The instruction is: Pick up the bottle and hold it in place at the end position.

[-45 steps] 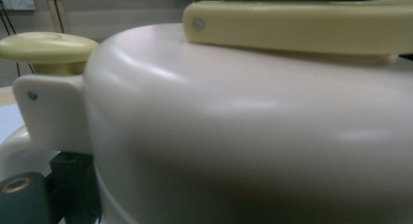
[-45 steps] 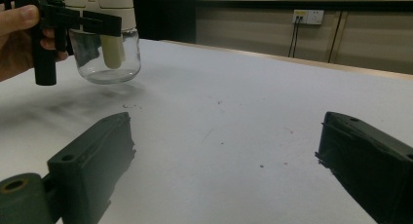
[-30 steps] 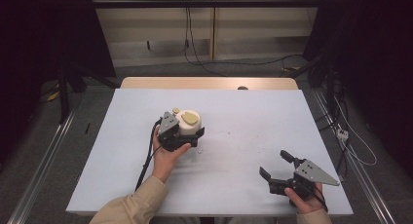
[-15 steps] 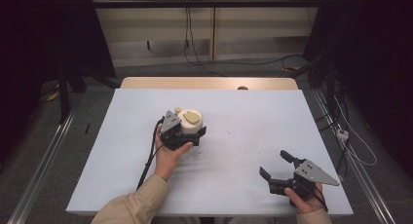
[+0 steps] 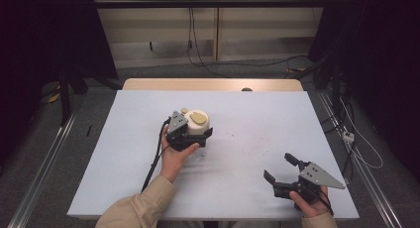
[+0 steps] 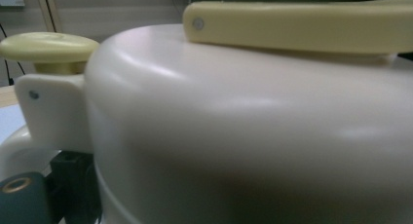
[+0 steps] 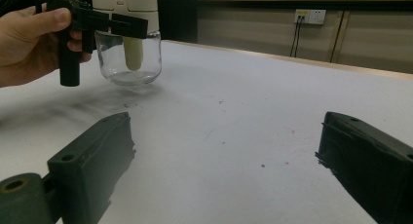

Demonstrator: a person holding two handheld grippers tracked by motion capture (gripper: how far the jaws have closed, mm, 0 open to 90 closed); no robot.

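High view: my left hand-held gripper [image 5: 195, 134] is closed on the cream lid of one chopper jar [image 5: 197, 123], which sits left of centre on the white surface [image 5: 247, 119]. My right hand-held gripper [image 5: 281, 169] rests at the near right edge, well apart from the jar, jaws spread wide and holding nothing. Bare surface lies between them, marked with a few small specks. Right gripper view adds a clear glass bowl [image 7: 127, 58] under the lid. Left gripper view adds a pale yellow handle [image 6: 297, 20] and knob [image 6: 48, 46]. Count: one jar, two grippers.
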